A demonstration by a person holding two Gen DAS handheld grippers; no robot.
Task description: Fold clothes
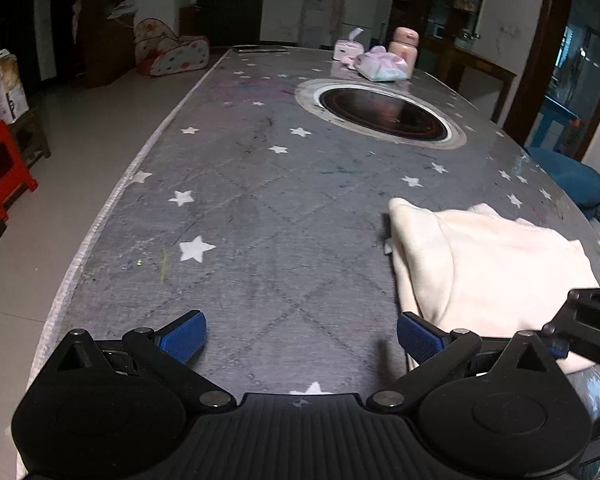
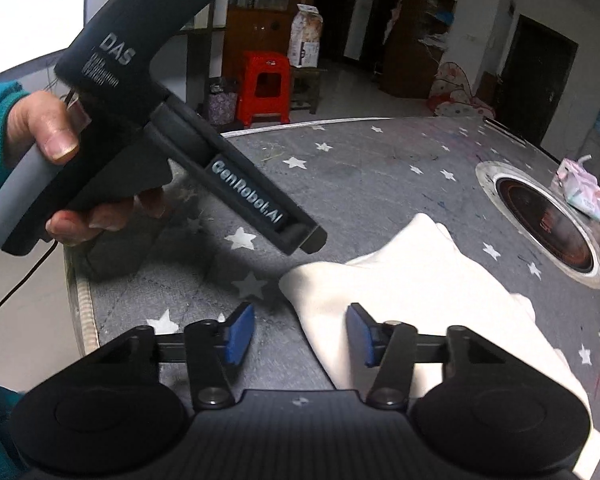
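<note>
My left tool (image 1: 302,338) hung spread wide over bare table (image 1: 240,208), touching nothing. My right tool (image 2: 300,334) stood partly spread above the cream garment (image 2: 420,280), its pads not pressing it; the garment lay bunched near the table's near edge.

Our left gripper (image 1: 302,338) has its blue pads spread wide with nothing between them, tilted downward. Our left hand (image 2: 56,168) wraps the grey handle, thumb on top, fingers curled underneath, teal sleeve at the wrist. Our right gripper (image 2: 300,336) sits about half open, pads (image 2: 240,334) not pressing on anything, also angled down.
</note>
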